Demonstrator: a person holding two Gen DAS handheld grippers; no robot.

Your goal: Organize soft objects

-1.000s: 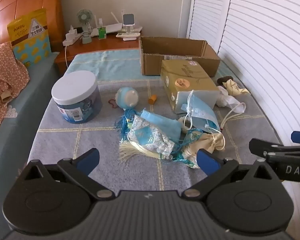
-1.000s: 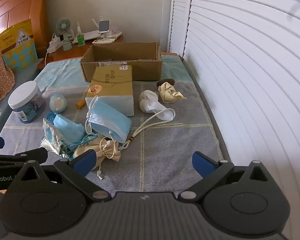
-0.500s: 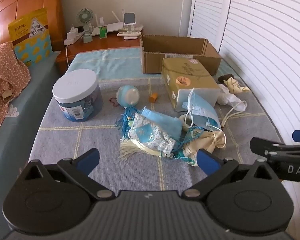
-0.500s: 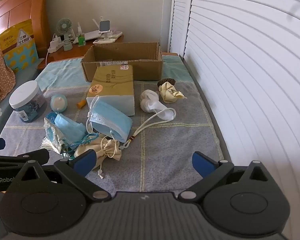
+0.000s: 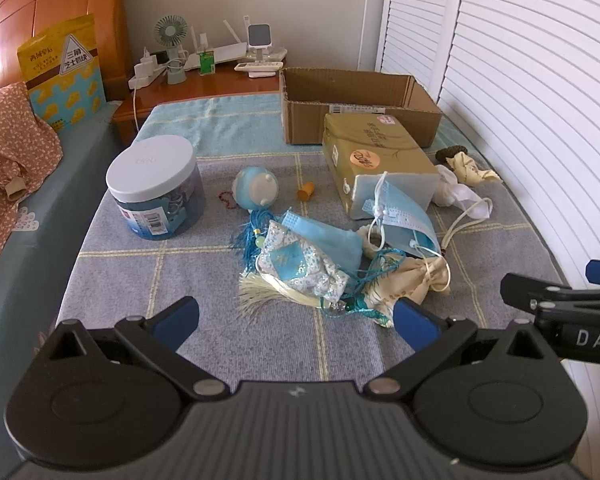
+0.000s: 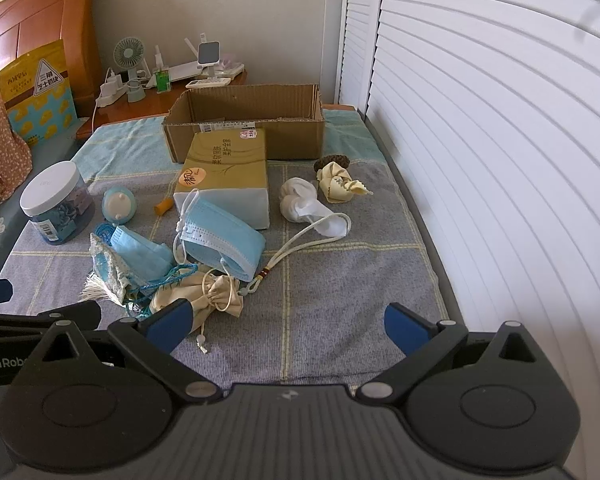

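Note:
A heap of soft things lies on the grey checked cloth (image 5: pixel 148 280): two blue face masks (image 5: pixel 400 220) (image 6: pixel 220 236), a blue patterned sachet with a tassel (image 5: pixel 300 268) and a beige drawstring pouch (image 5: pixel 404 284) (image 6: pixel 204 296). A white sock (image 6: pixel 304 204) and a cream cloth (image 6: pixel 340 184) lie further right. An open cardboard box (image 5: pixel 356 104) (image 6: pixel 248 116) stands at the back. My left gripper (image 5: pixel 296 320) is open and empty just short of the heap. My right gripper (image 6: pixel 288 324) is open and empty, to the right of the pouch.
A gold tissue pack (image 5: pixel 376 160) lies in front of the box. A white-lidded jar (image 5: pixel 156 188), a small blue ball-shaped thing (image 5: pixel 256 188) and an orange cap (image 5: pixel 306 191) sit to the left. White louvred doors (image 6: pixel 500 140) run along the right; a cluttered nightstand (image 5: pixel 204 76) stands behind.
Both views have shifted very slightly; the heap looks a touch further off. Nothing has been picked up or moved.

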